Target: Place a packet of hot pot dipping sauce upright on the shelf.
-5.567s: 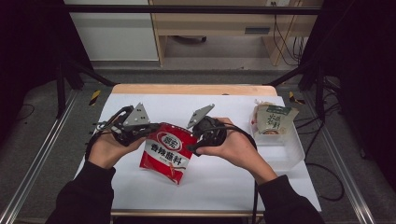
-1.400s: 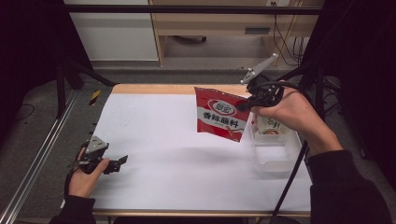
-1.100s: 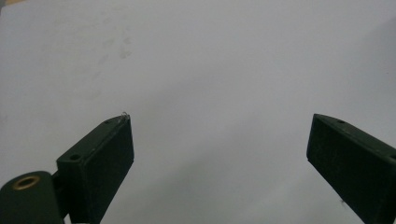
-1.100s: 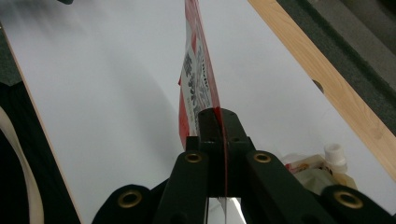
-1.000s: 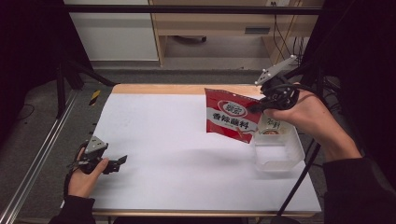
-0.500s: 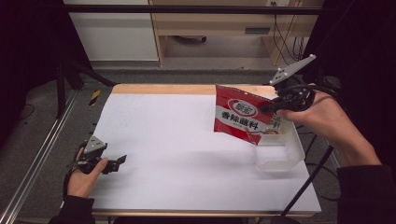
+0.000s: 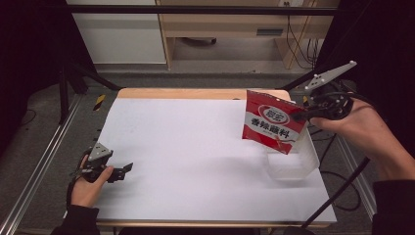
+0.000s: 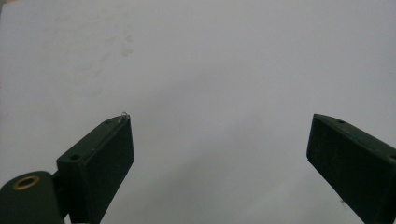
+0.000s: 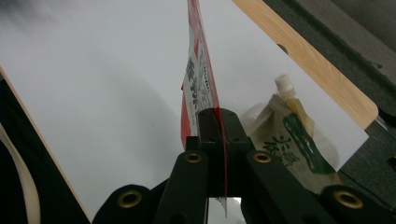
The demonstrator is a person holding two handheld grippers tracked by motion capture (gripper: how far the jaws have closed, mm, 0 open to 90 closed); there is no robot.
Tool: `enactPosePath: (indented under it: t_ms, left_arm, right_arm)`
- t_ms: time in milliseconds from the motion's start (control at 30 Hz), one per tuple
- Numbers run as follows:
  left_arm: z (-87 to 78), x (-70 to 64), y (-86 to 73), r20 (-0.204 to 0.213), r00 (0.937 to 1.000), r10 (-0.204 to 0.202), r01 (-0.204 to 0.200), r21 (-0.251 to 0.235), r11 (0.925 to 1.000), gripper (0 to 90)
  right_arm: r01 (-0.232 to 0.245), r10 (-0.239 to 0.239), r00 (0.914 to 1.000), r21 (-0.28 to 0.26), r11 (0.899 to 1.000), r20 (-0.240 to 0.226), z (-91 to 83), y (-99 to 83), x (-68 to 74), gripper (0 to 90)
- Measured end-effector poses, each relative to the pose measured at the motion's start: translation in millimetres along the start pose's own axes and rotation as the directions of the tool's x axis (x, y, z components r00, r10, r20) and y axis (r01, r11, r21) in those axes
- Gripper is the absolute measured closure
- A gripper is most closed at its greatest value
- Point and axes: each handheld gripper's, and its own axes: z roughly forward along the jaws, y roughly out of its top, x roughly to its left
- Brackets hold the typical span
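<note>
A red sauce packet (image 7: pixel 273 128) with white lettering hangs in the air above the clear plastic bin (image 7: pixel 292 166) at the table's right side. My right gripper (image 7: pixel 300 116) is shut on the packet's right edge. In the right gripper view the red packet (image 9: pixel 198 88) stands edge-on, pinched between the jaws of my right gripper (image 9: pixel 218 122). A green and white spout pouch (image 9: pixel 292 135) lies in the bin behind it. My left gripper (image 7: pixel 126 170) rests low at the table's front left, open, and in the left gripper view nothing lies between the jaws of my left gripper (image 8: pixel 219 140).
The white table top (image 7: pixel 186 147) has a wooden strip (image 7: pixel 186 93) along its far edge. Metal rails (image 7: pixel 44 156) run down the left side. Cables (image 7: pixel 337 191) hang off the right side of the table.
My right gripper has carried the red packet from the table's middle up and to the right, over the bin. My left gripper let go of it earlier and has stayed at the front left.
</note>
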Motion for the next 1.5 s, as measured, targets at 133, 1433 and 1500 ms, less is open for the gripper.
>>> enactPosePath:
  t_ms: [133,1433,1500]
  left_arm:
    - [0.2,-0.3,0.1,0.001,1.0,0.001,-0.001,0.0,1.0,7.5]
    - [0.2,-0.1,-0.1,-0.003,1.0,0.007,-0.007,0.005,1.0,7.5]
    - [0.3,-0.2,-0.1,-0.003,1.0,0.007,-0.007,0.005,1.0,7.5]
  right_arm:
    - [-0.025,0.025,0.9996,0.005,1.0,0.01,-3.8,-11.8,-7.5,90.0]
    - [-0.175,0.173,0.9839,0.047,0.983,0.044,6.6,-79.1,-35.5,90.0]
    - [-0.184,0.182,0.9825,0.048,0.982,0.041,9.3,-81.2,-35.4,90.0]
